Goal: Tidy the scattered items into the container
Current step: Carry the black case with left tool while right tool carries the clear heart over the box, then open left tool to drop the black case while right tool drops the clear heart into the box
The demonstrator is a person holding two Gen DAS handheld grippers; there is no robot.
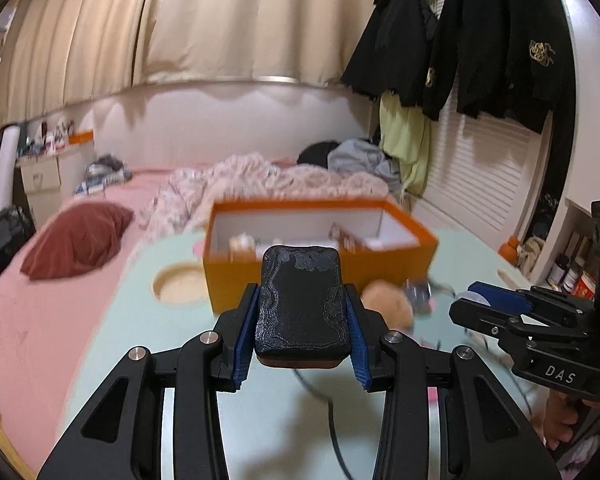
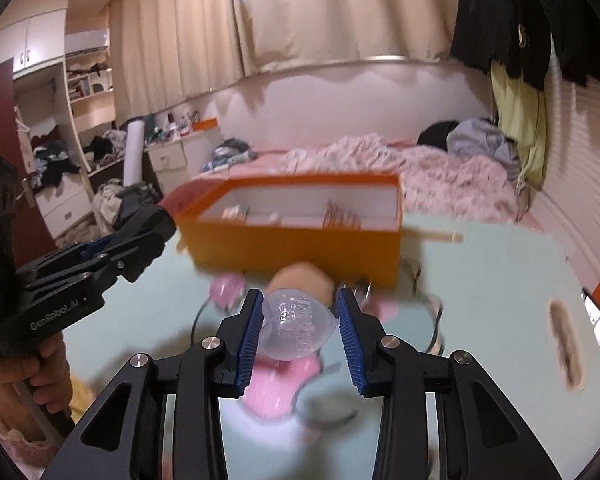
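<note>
Both grippers are loaded and raised over the pale green table (image 1: 148, 360), facing the orange box (image 1: 320, 276) that serves as the container. The left gripper (image 1: 302, 316) has its jaws drawn in on a black rounded case (image 1: 300, 304), the blue pads pressing its two long sides so that it sits level between them. The right gripper (image 2: 299, 320) has closed on a clear heart-shaped plastic piece (image 2: 296, 324); its left pad touches the edge, while on the other side the contact is harder to make out, so the hold looks light. The box stands open just ahead, with a few small things already lying in its white interior, and a tan roll (image 2: 304, 280), a pink item (image 2: 226, 288) and a dark cord (image 1: 332, 412) are on the table in front of it. To do this step well, each load should be carried clear over the near wall before any lowering, then released low inside an empty part of the box. The two grippers would do best going in one at a time, since the opening is narrow. The heart piece is slick and thin, so a steady, unhurried carry seems wise.
</note>
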